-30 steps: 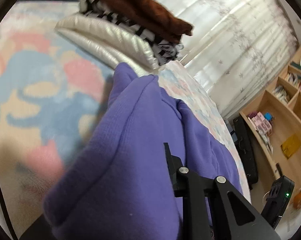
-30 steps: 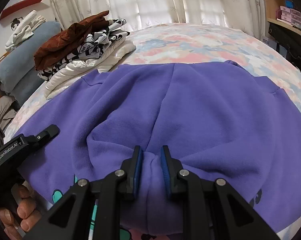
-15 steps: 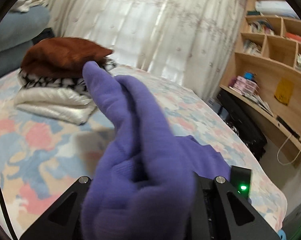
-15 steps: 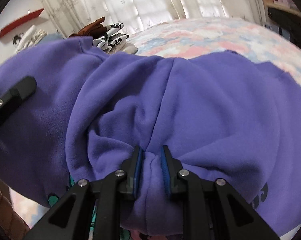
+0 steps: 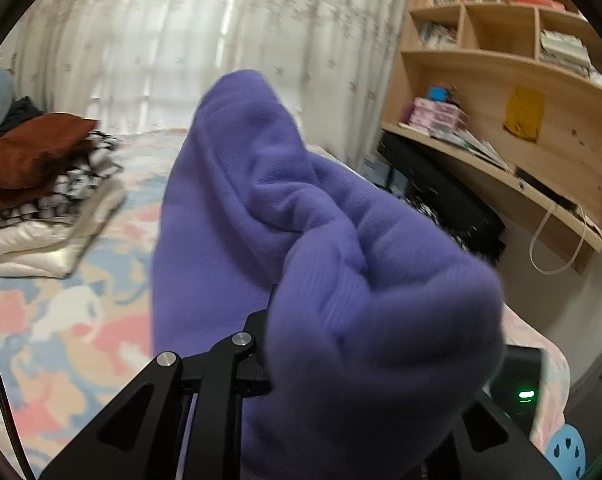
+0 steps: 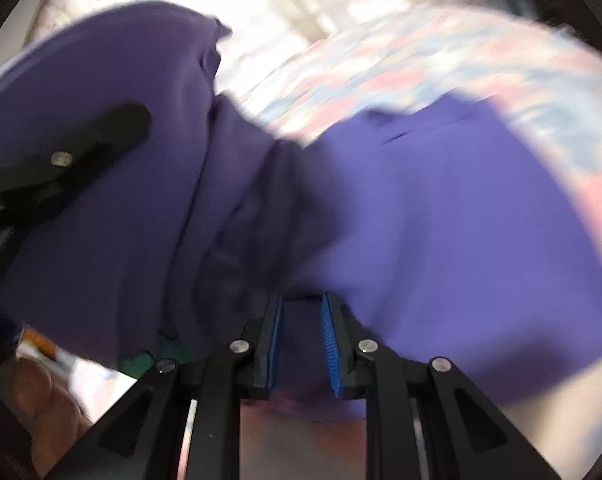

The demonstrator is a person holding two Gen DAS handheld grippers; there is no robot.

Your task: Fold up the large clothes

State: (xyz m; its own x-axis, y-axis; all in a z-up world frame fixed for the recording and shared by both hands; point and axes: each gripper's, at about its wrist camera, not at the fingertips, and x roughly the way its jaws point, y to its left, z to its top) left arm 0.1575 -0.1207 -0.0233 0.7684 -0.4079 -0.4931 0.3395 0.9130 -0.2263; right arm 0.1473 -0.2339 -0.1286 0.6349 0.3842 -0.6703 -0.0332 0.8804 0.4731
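A person is working at a bed with a two-finger tool in each hand, and a purple sweatshirt is held between them. The left gripper is raised above the bed with a thick bunch of the purple cloth draped over its tip; one black finger shows on the left side, the other is buried under the fabric, so the tool appears clamped on the sweatshirt though the pads themselves are hidden. From the right camera, which is blurred, the left tool shows as a dark bar at the upper left with cloth hanging from it. The right gripper sits low, its blue-lined fingers slightly apart with purple fabric filling the gap between them, gripping the cloth. A bare hand is visible at the lower left of that view. The rest of the sweatshirt spreads over the bedspread, which has a pastel pattern of pink, blue and cream. At the far left of the bed lies a stack of folded clothes, brown on top, black-and-white below, cream at the bottom. Sheer curtains cover a bright window behind the bed. Wooden shelves with books and small boxes stand to the right.
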